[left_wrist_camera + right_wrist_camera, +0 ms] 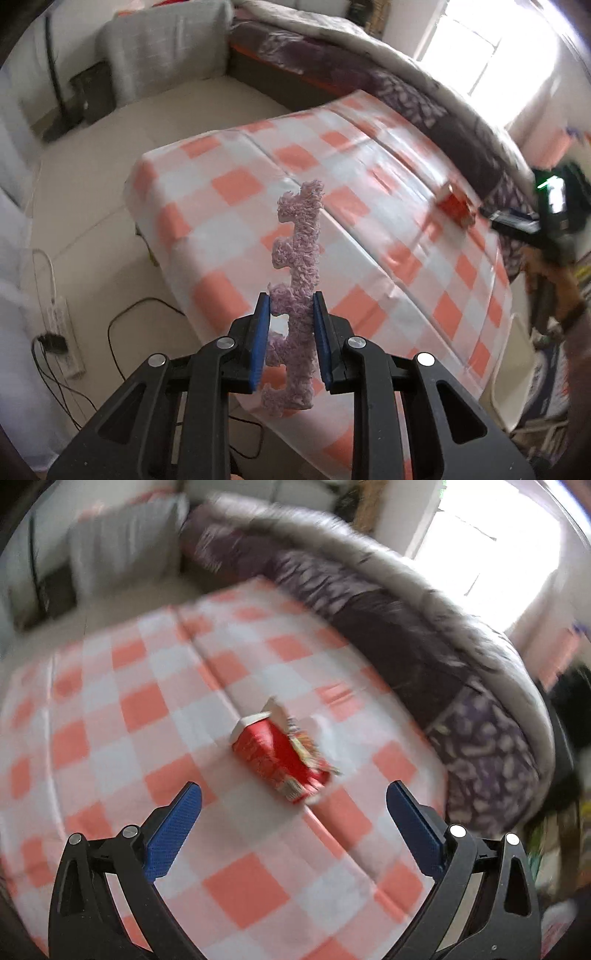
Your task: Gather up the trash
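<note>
Right wrist view blurred, red carton [282,758] print unreadable, jaws apart

one purple fuzzy strip [297,288], one red carton [280,757], one checkered table [110,716]

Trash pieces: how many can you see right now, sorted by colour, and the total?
Purple: 1, the fuzzy strip clamped in the left gripper.
Red: 1, the crushed carton lying on the checked cloth, ahead of the open right gripper.
Total: 2.
</note>
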The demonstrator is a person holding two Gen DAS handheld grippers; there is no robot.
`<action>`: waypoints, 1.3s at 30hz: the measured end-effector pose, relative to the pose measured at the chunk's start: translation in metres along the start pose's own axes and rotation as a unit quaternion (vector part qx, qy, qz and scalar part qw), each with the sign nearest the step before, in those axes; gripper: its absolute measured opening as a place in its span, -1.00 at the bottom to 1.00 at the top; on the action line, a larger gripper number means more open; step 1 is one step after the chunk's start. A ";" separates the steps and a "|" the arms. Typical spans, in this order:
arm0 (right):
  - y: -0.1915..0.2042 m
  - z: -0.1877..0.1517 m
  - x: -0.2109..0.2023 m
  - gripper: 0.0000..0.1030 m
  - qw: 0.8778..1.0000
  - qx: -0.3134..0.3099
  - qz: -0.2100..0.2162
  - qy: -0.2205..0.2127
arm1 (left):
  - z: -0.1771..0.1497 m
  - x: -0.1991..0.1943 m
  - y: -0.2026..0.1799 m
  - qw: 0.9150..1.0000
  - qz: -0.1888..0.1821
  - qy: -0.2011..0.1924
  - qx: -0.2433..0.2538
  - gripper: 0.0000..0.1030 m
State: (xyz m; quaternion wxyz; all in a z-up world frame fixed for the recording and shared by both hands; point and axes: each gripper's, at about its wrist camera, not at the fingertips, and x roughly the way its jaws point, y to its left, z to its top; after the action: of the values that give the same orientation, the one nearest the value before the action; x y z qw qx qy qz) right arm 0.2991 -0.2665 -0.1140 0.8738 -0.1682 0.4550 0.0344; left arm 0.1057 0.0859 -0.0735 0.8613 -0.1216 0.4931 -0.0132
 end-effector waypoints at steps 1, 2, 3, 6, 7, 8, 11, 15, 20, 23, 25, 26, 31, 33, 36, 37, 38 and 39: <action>0.007 0.002 0.011 0.86 1.000 -0.025 -0.008 0.006 | 0.002 -0.003 0.002 1.000 0.004 -0.008 0.003 -0.54; 0.011 0.004 0.020 0.86 0.999 -0.044 -0.016 0.013 | 0.006 -0.006 0.004 1.000 0.018 -0.020 0.011 -0.54; 0.015 0.007 0.033 0.86 0.998 -0.062 -0.022 0.021 | 0.010 -0.009 0.005 0.998 0.039 -0.036 0.023 -0.54; 0.022 0.011 0.067 0.86 0.995 -0.080 -0.034 0.048 | 0.018 -0.013 0.011 0.998 0.034 -0.048 0.015 -0.54; 0.024 0.013 0.075 0.82 0.995 -0.080 -0.034 0.053 | 0.020 -0.012 0.013 0.999 0.019 -0.043 0.007 -0.54; 0.026 0.013 0.080 0.75 0.995 -0.077 -0.034 0.055 | 0.020 -0.011 0.013 0.999 0.013 -0.039 0.004 -0.54; 0.025 0.015 0.091 -0.25 0.998 -0.015 0.002 0.061 | 0.017 -0.008 0.009 0.999 0.026 -0.039 0.026 -0.54; 0.035 0.011 0.075 -0.44 0.997 0.043 0.028 0.052 | 0.017 -0.016 0.011 0.998 0.032 -0.055 0.025 -0.54; 0.066 -0.004 -0.001 -0.45 0.990 0.099 0.100 -0.012 | 0.018 -0.036 0.026 0.996 0.033 -0.086 0.001 -0.54; 0.082 -0.014 -0.047 -0.44 0.984 0.120 0.127 -0.037 | 0.016 -0.052 0.033 0.994 0.025 -0.105 -0.016 -0.54; 0.091 -0.016 -0.075 -0.44 0.981 0.126 0.136 -0.055 | 0.014 -0.065 0.036 0.992 0.019 -0.122 -0.026 -0.54; 0.097 -0.021 -0.098 -0.44 0.979 0.132 0.141 -0.069 | 0.014 -0.071 0.038 0.991 0.014 -0.129 -0.030 -0.54; 0.110 -0.042 -0.168 -0.43 0.971 0.148 0.155 -0.110 | 0.005 -0.106 0.036 0.983 0.001 -0.179 -0.043 -0.54; 0.110 -0.053 -0.188 -0.42 0.968 0.154 0.154 -0.121 | 0.002 -0.111 0.031 0.981 0.004 -0.190 -0.038 -0.54; 0.104 -0.072 -0.213 -0.42 0.964 0.170 0.156 -0.135 | -0.004 -0.119 0.023 0.979 -0.005 -0.200 -0.036 -0.54; 0.101 -0.078 -0.217 -0.42 0.962 0.176 0.158 -0.137 | -0.007 -0.123 0.020 0.978 -0.010 -0.204 -0.036 -0.54; 0.096 -0.086 -0.223 -0.42 0.961 0.180 0.156 -0.140 | -0.009 -0.126 0.017 0.977 -0.013 -0.209 -0.034 -0.54; 0.092 -0.092 -0.228 -0.42 0.961 0.183 0.151 -0.145 | -0.012 -0.128 0.012 0.976 -0.014 -0.214 -0.031 -0.54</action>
State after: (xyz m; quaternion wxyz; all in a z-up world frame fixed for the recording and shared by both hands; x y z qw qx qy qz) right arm 0.0740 -0.1891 -0.0027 0.9308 0.0720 0.3421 0.1065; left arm 0.0288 0.1137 0.0269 0.9424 -0.1554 0.2959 0.0159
